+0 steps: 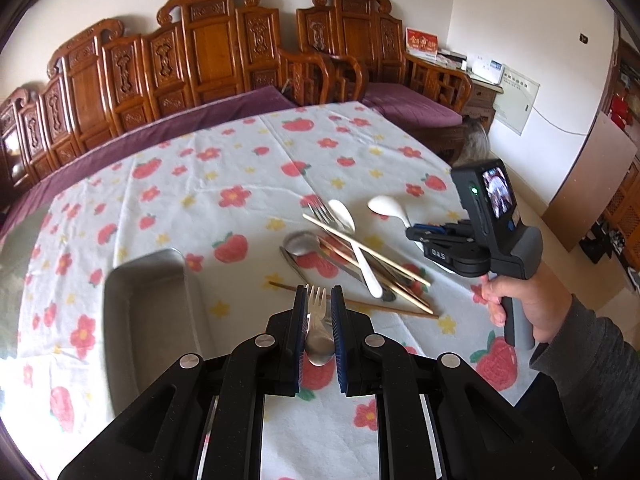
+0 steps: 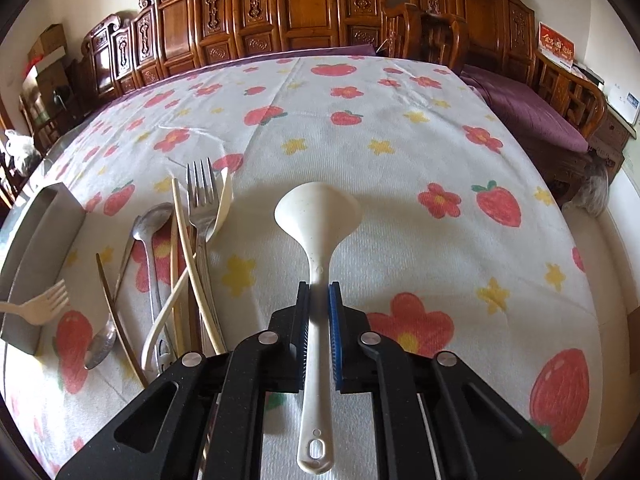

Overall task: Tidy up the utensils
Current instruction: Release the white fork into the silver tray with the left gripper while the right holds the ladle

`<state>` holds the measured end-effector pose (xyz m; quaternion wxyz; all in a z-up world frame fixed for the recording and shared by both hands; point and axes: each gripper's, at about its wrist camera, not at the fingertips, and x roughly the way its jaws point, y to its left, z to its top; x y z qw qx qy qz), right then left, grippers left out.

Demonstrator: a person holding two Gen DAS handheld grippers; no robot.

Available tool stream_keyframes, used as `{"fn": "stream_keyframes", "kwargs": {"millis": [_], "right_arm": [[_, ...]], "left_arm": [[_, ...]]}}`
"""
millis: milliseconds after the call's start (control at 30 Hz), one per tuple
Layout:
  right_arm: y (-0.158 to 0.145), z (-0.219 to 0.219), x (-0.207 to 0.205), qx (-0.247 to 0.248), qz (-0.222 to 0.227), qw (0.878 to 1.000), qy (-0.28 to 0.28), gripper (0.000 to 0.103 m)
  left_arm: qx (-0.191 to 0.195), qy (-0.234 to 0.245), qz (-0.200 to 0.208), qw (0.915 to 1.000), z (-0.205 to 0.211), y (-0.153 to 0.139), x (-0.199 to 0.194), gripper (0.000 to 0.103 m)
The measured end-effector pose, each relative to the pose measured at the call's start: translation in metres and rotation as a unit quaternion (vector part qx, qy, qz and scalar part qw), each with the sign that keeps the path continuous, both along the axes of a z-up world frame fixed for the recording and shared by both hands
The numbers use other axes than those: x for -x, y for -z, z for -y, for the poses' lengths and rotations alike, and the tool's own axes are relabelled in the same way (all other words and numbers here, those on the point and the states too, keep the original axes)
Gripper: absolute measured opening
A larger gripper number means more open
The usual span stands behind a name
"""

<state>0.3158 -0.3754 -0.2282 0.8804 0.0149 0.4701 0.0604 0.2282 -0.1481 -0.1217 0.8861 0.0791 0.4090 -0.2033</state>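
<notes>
In the left wrist view my left gripper (image 1: pixel 317 295) is shut on a white plastic fork (image 1: pixel 316 304), tines pointing away, held above the flowered tablecloth just right of a metal tray (image 1: pixel 148 300). A metal spoon (image 1: pixel 320 346) lies on the cloth beneath it. The right wrist view has that fork (image 2: pixel 38 308) hanging over the tray (image 2: pixel 36 232). My right gripper (image 2: pixel 319 290) is shut on the handle of a white spoon (image 2: pixel 318 208) whose bowl rests on the cloth. From the left wrist view, the right gripper (image 1: pixel 414 233) is on the same spoon (image 1: pixel 386 204).
A heap of utensils (image 2: pixel 188 264) lies between tray and white spoon: a metal fork (image 2: pixel 202 196), chopsticks, metal spoons, another white spoon (image 1: pixel 344 216). A hand in a grey sleeve (image 1: pixel 520 300) holds the right gripper. A carved wooden bench (image 1: pixel 208 52) lines the far side.
</notes>
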Motion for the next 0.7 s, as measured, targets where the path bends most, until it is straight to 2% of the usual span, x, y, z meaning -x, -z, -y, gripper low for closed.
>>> {"fn": "stream_keyframes", "kwargs": {"millis": [533, 700], "right_arm": [[-0.041, -0.044, 0.025, -0.013, 0.043, 0.997, -0.056, 0.011], [-0.051, -0.066, 0.035, -0.006, 0.053, 0.995, -0.084, 0.011]], "left_arm": [[0.001, -0.081, 0.057, 0.9951, -0.074, -0.042, -0.003, 0.011], [-0.009, -0.107, 0.068, 0.9919, -0.097, -0.037, -0.01, 0.011]]}}
